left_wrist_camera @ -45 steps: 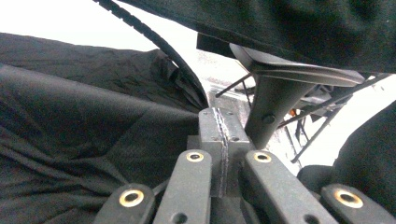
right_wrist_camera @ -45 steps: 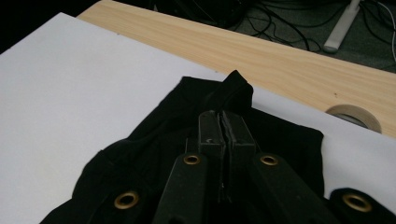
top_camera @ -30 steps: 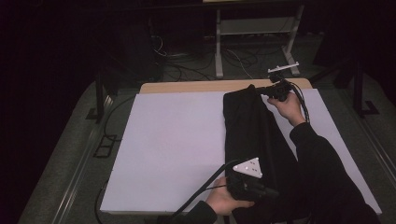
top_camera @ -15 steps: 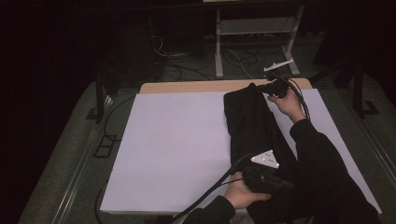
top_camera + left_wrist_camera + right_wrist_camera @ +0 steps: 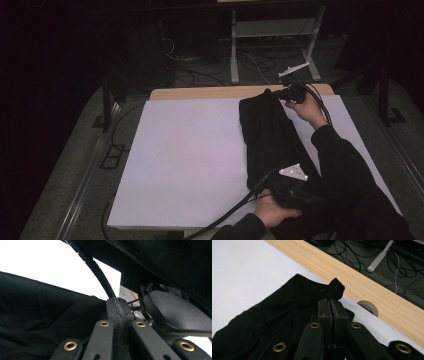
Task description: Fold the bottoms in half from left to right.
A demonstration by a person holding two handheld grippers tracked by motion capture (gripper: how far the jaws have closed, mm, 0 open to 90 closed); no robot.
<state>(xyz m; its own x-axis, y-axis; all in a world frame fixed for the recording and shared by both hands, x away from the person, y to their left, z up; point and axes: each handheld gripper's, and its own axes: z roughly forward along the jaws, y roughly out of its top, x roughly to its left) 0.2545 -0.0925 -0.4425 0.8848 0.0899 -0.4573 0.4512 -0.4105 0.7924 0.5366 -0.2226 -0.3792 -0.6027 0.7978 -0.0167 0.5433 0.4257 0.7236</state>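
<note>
A black garment (image 5: 267,137), folded into a long strip, is laid on the white sheet (image 5: 190,160) that covers the table (image 5: 200,93), right of centre in the high view – it runs from the far edge near the upper middle down toward the lower right. The same garment is seen at the left of the left gripper view (image 5: 37,320) and across the lower left of the right gripper view (image 5: 274,315).

The right tool (image 5: 289,93) is held at the far end of the garment, upper right of the high view. In the right gripper view the right tool (image 5: 331,305) is seen with its jaws pressed together, a small fold of black fabric pinched between them and sticking up just past the tips; the wooden table edge (image 5: 372,290) runs diagonally behind.

The left tool (image 5: 295,192) is held at the near end of the garment, bottom of the high view, grey plate on top. In the left gripper view the left tool (image 5: 117,303) is seen with jaws closed flat against each other – black cloth lies beside and under them, but whether any is caught between the pads cannot be told. A black cable (image 5: 100,275) crosses the upper middle of that view.
</note>
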